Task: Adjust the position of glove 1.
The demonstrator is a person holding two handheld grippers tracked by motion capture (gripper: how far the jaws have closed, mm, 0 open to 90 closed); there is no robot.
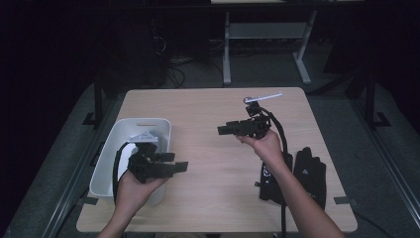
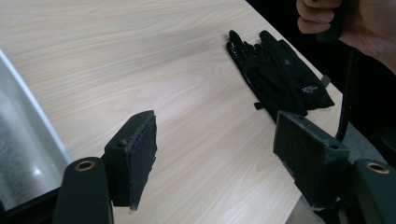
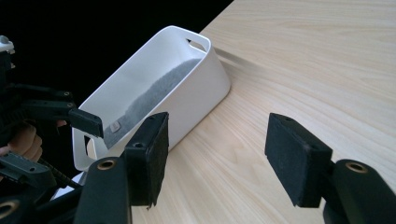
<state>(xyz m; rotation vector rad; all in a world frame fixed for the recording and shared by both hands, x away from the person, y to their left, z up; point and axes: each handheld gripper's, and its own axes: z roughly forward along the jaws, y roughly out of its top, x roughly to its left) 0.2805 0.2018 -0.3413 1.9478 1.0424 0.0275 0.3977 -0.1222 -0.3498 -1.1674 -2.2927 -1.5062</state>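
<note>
Holding both grippers above the table [image 1: 213, 148], I have the fingers of each spread wide and grasping nothing, bare wood showing between the pads in both gripper views. My left gripper [image 2: 215, 156] hangs at the near corner of the white bin [image 1: 121, 144], its fingers aimed across the table toward the pair of black gloves [image 2: 275, 77], which lie flat, one partly over the other, near the right edge by my right forearm. My right gripper [image 3: 224, 158] sits over the middle of the table, turned to face the bin, whose open top tilts toward its camera and shows a grey shading inside; whether anything lies in it I cannot tell. The gloves look to be the things nearest my reach, and nothing touches them yet. I judge the fingers are kept open so either hand can close on a glove without delay, and the bin stands at the left edge, well apart from the gloves, as the likely place to drop them.
</note>
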